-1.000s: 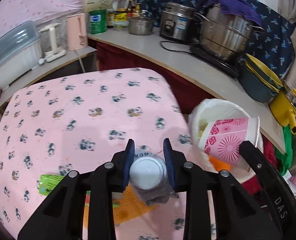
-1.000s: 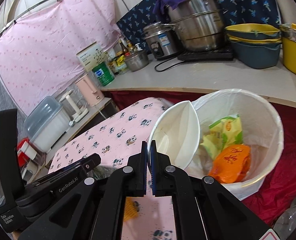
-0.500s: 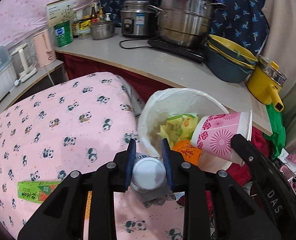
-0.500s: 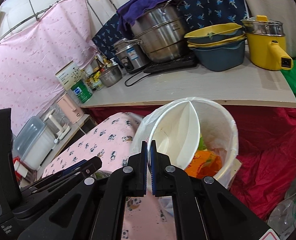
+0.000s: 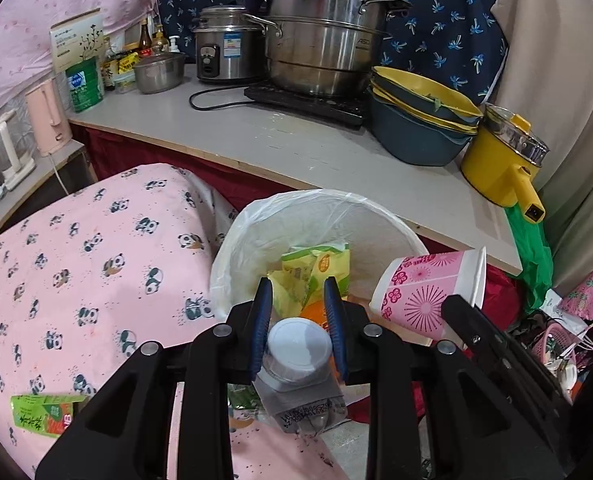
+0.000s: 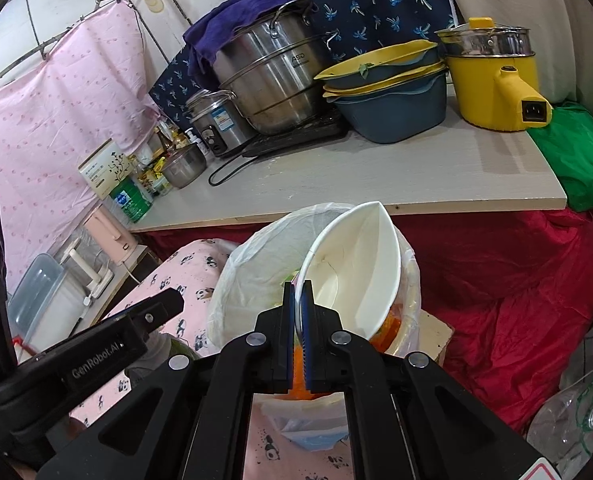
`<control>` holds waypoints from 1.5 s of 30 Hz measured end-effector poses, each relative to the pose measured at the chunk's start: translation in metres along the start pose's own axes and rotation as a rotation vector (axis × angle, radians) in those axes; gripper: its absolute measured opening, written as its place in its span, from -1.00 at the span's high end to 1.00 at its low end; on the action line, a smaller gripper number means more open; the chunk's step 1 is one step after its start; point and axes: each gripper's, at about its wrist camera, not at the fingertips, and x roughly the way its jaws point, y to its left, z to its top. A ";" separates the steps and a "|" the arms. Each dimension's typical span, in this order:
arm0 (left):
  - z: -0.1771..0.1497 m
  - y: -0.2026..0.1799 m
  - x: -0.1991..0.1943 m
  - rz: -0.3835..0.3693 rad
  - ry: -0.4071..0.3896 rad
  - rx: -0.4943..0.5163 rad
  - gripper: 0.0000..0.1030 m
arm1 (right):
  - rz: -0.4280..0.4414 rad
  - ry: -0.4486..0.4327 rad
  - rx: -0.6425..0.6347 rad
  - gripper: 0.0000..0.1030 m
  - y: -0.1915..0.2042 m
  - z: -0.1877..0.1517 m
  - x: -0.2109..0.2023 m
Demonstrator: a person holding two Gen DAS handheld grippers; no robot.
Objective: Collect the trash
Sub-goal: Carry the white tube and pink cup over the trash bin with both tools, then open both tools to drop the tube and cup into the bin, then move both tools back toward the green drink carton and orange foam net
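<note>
Left tool (image 5: 298, 312) clamped on bottle (image 5: 299, 354) at the white cap end, crumpled body hanging below the pads. Right tool (image 6: 297, 304) pinched shut on rim of paper cup (image 6: 356, 272), wall squashed flat between pads. Bin (image 5: 236, 240) with white liner just ahead of and below both tools, wrappers (image 5: 316, 272) inside; cup mouth already over it. Both items light, thin-walled, easily crushed; bottle plastic slick, so cap neck looks the stiffest hold. Green wrapper (image 5: 42, 414) on panda-print cloth (image 5: 76, 248), far left of left tool.
</note>
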 end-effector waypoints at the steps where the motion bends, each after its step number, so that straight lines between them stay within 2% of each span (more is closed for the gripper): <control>1: 0.001 0.002 0.002 -0.019 0.001 -0.008 0.50 | -0.003 0.001 0.000 0.93 -0.001 0.000 0.001; 3: 0.004 0.005 0.003 -0.051 0.000 -0.020 0.50 | -0.009 0.001 -0.001 0.93 -0.002 -0.001 0.002; 4: 0.005 0.006 0.004 -0.072 0.002 -0.030 0.64 | -0.013 0.001 -0.004 0.93 -0.002 0.000 0.003; 5: 0.007 0.008 0.005 -0.104 0.011 -0.048 0.93 | -0.017 0.000 -0.005 0.93 -0.002 0.000 0.003; 8: 0.014 0.010 0.006 -0.159 0.022 -0.082 0.92 | -0.019 -0.006 -0.002 0.93 -0.004 0.002 0.002; 11: 0.014 0.005 0.010 -0.125 0.022 -0.039 0.92 | -0.020 -0.003 -0.005 0.93 -0.003 0.004 0.004; 16: 0.007 0.011 0.016 -0.069 0.024 -0.033 0.91 | -0.022 0.023 -0.020 0.89 -0.001 0.000 0.014; 17: 0.005 0.014 0.016 -0.061 0.025 -0.033 0.89 | -0.024 0.029 -0.022 0.89 -0.001 -0.001 0.016; 19: 0.003 0.020 0.017 -0.041 0.027 -0.038 0.68 | -0.020 0.045 -0.021 0.84 0.000 -0.004 0.021; 21: 0.001 0.026 0.017 -0.005 0.018 -0.042 0.29 | -0.019 0.048 -0.020 0.82 0.002 -0.004 0.024; 24: -0.001 0.035 0.014 0.040 0.000 -0.040 0.00 | -0.018 0.047 -0.030 0.75 0.008 -0.004 0.026; 26: -0.003 0.041 0.011 0.057 -0.006 -0.041 -0.01 | -0.013 0.042 -0.031 0.63 0.012 -0.003 0.026; 31: -0.009 0.053 0.007 0.097 -0.007 -0.049 -0.02 | 0.005 0.042 -0.046 0.61 0.024 -0.004 0.023; 33: -0.012 0.057 0.004 0.108 -0.012 -0.049 -0.13 | 0.012 0.044 -0.057 0.60 0.029 -0.005 0.020; 45: -0.034 0.089 -0.027 0.182 -0.028 -0.089 -0.25 | 0.058 0.054 -0.115 0.36 0.066 -0.021 0.003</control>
